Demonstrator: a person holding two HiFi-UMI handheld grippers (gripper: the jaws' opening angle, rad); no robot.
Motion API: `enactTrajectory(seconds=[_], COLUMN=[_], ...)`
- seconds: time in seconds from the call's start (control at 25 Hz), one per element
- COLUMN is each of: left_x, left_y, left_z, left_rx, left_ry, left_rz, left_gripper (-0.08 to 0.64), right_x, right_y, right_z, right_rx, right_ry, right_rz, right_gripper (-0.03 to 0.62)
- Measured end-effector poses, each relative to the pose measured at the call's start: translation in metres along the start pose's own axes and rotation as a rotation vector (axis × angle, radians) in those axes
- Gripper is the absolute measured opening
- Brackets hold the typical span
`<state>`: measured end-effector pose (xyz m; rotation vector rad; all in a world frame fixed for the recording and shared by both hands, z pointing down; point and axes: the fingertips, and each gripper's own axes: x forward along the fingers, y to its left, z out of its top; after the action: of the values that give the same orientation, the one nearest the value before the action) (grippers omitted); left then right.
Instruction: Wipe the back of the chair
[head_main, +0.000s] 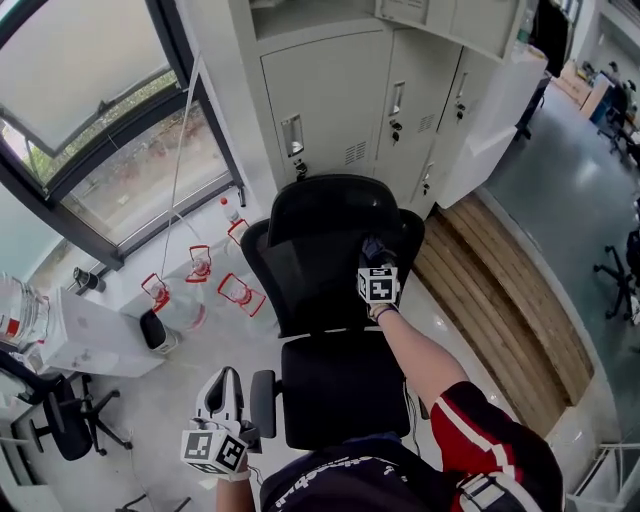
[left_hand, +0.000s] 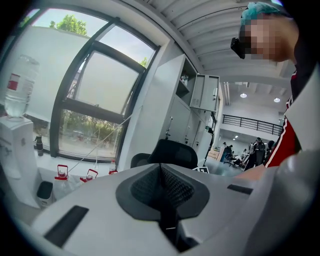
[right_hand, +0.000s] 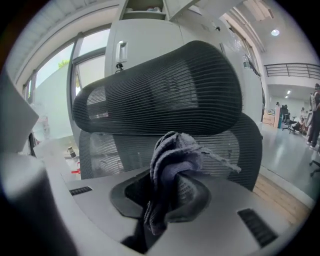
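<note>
The room has a pale, glossy floor (head_main: 455, 335). A row of grey lockers (head_main: 350, 100) stands at the far side, and a large dark-framed window (head_main: 90, 110) fills the far left. A strip of wooden platform (head_main: 510, 290) runs along the right. On the left floor sit clear water jugs (head_main: 240, 293) with red handles, and nearer on that side stands a white water dispenser (head_main: 90, 340).

A black mesh chair (head_main: 310, 270) stands in the middle, facing the person. Its headrest (head_main: 330, 205) is just in front of the lockers and its seat (head_main: 340, 385) is near.

The right gripper (head_main: 373, 255) reaches over the seat to the upper right part of the chair's back (right_hand: 235, 145), just below the headrest. Its jaws are clamped on a bunched grey cloth (right_hand: 172, 160). The cloth sits right at the mesh, but whether it touches cannot be told.

The left gripper (head_main: 226, 380) hangs low and near, just left of the chair's left armrest (head_main: 263, 400). Its jaws are pressed together with nothing between them.

The far edge of the chair is close to the lockers, so there is little room behind it. Bare floor lies open to the chair's right, up to the platform edge. To the left, the jugs and the dispenser narrow the gap. A second chair (head_main: 60, 420) stands at the near left.
</note>
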<state>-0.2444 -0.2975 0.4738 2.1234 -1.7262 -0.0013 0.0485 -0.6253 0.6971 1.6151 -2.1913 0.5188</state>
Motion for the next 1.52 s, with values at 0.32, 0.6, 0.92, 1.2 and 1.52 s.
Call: enactTrajectory(seconds=[0.32, 0.6, 0.92, 1.2, 1.52], left_x=[-0.025, -0.048, -0.080, -0.089, -0.070], left_y=[0.038, 0.073, 0.115, 0.129, 0.103], left_z=[0.004, 0.005, 0.003, 0.004, 0.009], left_rx=[-0.026, -0.051, -0.086, -0.094, -0.074], left_ry=[-0.026, -0.041, -0.053, -0.064, -0.063], left_rz=[0.061, 0.114, 0.209, 0.232, 0.142], left_gripper=[0.026, 0.026, 0.026, 0.026, 0.026], right_x=[0.025, 0.046, 0.065, 0.058, 0.012], right_y=[0.105, 0.203, 0.294, 0.358, 0.319], right_z=[0.009, 0.018, 0.021, 0.020, 0.015], right_rx=[-0.065, -0.115, -0.131, -0.171, -0.162], right_ry=[0.003, 0.010, 0.004, 0.008, -0.053], right_rz=[0.137, 0.257, 0.355, 0.517, 0.532], right_gripper=[0.072, 0.072, 0.072, 0.072, 0.071])
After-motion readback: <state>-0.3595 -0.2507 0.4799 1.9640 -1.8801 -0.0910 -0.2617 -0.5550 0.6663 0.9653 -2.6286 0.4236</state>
